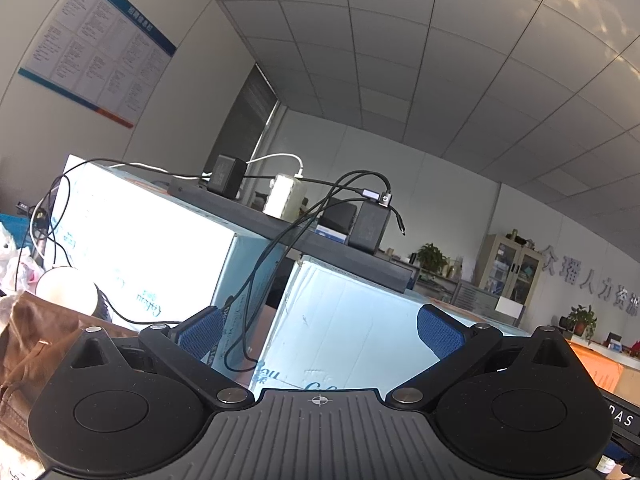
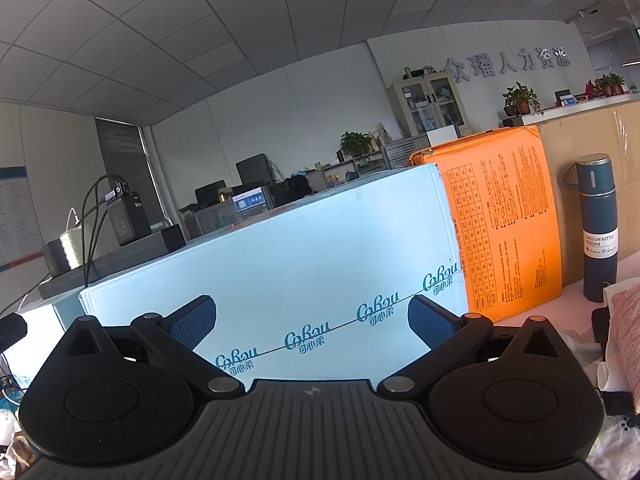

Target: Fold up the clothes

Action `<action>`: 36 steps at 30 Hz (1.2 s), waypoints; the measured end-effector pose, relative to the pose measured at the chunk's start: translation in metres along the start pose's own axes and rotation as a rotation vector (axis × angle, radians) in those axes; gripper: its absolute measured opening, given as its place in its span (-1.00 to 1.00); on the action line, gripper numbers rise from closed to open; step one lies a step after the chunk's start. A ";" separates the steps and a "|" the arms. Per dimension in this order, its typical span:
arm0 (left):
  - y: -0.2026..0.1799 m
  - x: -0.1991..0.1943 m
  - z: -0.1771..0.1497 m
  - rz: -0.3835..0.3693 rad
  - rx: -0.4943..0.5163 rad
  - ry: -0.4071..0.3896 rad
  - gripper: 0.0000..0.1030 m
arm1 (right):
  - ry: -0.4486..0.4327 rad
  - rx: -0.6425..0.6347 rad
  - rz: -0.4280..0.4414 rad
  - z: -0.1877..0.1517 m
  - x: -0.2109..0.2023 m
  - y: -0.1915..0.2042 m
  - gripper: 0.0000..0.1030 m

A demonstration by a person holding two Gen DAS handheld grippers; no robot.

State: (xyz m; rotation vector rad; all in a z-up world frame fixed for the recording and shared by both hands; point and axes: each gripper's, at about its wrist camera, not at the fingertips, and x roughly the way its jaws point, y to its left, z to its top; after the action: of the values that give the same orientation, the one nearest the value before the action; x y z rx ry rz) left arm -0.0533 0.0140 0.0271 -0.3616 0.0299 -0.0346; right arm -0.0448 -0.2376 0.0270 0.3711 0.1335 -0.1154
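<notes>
Pale blue cardboard fills both views: a long carton (image 2: 280, 264) printed "Cobou" stands before both tongs, under a grey tiled ceiling (image 2: 200, 40). The left tongs (image 1: 320, 330) and the right tongs (image 2: 312, 320) are both released, pads spread, grasping nothing. Only the left view shows brown clothing (image 1: 28, 344), left of the carton. Only the right view shows an orange box (image 2: 504, 220) touching the carton's right end, a blue vacuum bottle (image 2: 598, 228) and pink knit cloth (image 2: 628, 336) further right on the tabletop (image 2: 576, 292).

Daylight glare blows out the pale boxes (image 1: 152, 240); fisheye edges bend and darken, focus sharp.
</notes>
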 end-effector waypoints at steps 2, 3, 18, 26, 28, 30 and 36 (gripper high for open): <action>0.000 0.000 0.000 -0.001 0.000 0.000 1.00 | 0.002 -0.001 -0.001 0.000 0.000 0.000 1.00; 0.000 0.000 0.000 -0.002 0.001 0.001 1.00 | 0.004 -0.002 -0.002 0.000 0.000 0.000 1.00; -0.001 -0.003 -0.002 -0.013 0.005 -0.003 1.00 | 0.006 -0.005 -0.003 0.000 0.000 0.000 1.00; -0.002 -0.005 -0.003 -0.018 0.004 -0.005 1.00 | 0.003 -0.006 -0.002 0.000 0.000 -0.001 1.00; -0.002 -0.006 -0.002 -0.019 0.004 -0.006 1.00 | 0.001 -0.006 -0.002 0.000 -0.001 -0.001 1.00; -0.002 -0.006 -0.002 -0.019 0.003 -0.007 1.00 | 0.000 -0.006 -0.002 0.000 0.000 -0.001 1.00; -0.001 -0.005 -0.002 -0.020 0.000 -0.009 1.00 | 0.000 -0.007 -0.002 0.000 -0.001 0.000 1.00</action>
State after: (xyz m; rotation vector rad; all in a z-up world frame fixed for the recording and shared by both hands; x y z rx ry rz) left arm -0.0587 0.0126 0.0262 -0.3620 0.0175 -0.0526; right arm -0.0454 -0.2381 0.0272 0.3642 0.1340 -0.1170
